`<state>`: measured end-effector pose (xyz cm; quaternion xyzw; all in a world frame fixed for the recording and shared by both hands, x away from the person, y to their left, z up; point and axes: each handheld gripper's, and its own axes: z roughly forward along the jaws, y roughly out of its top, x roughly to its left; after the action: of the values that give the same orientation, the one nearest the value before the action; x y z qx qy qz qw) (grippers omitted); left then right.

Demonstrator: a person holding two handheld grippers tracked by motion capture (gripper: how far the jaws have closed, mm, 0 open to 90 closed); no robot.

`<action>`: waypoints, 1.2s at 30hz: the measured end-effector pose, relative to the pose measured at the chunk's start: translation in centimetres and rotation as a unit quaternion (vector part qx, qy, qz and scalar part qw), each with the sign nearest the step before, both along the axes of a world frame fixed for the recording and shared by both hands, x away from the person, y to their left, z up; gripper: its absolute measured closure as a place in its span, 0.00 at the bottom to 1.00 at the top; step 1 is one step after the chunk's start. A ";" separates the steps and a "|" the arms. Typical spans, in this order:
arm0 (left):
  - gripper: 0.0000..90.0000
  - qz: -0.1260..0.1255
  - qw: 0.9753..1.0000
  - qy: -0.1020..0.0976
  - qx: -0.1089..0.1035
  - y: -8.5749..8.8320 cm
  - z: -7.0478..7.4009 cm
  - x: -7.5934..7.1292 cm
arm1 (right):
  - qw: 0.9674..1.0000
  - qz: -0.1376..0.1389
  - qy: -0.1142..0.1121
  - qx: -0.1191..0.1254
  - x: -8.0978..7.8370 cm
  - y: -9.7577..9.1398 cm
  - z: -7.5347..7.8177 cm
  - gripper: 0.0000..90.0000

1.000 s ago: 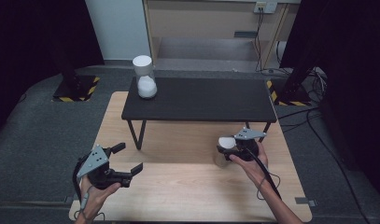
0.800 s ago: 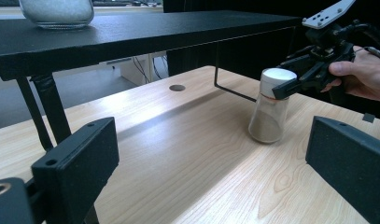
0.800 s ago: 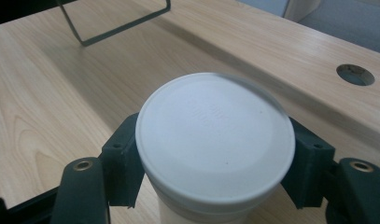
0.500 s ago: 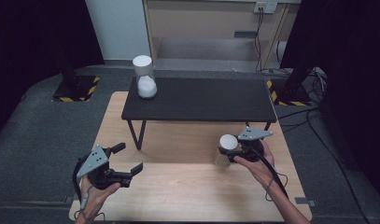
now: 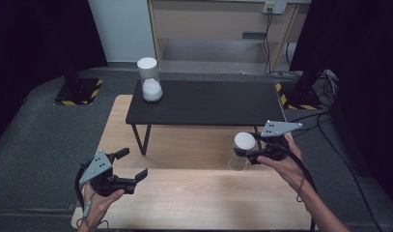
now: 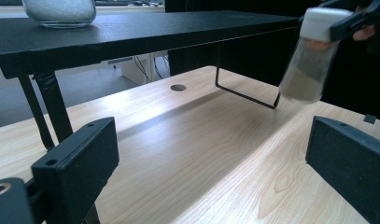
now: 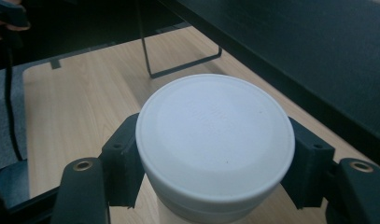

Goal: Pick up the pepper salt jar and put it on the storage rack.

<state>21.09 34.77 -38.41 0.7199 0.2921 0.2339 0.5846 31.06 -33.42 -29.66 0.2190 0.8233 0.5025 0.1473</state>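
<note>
Left tongs (image 5: pixel 131 166) gape wide with nothing between them, low over the wooden table (image 5: pixel 194 198), well left of the black shelf's (image 5: pixel 208 102) front leg. Right of that shelf's front edge, the right tongs (image 5: pixel 246 152) clamp a jar (image 5: pixel 241 151) by its white lid, lifted clear of the table; it is clear-walled, slightly tilted, with pale grains in its lower part. A second such jar (image 5: pixel 149 79) stands on the shelf's left end.
</note>
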 end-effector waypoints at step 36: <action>0.01 0.008 1.000 0.008 -0.005 0.5 -0.2 -0.1 | 1.000 0.017 0.009 0.016 4.1 -2.1 12.9 0.38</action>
<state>21.02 35.26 -38.58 0.7163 0.3039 0.2315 0.5840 35.18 -35.49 -16.73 0.2112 0.8200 0.5163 0.1279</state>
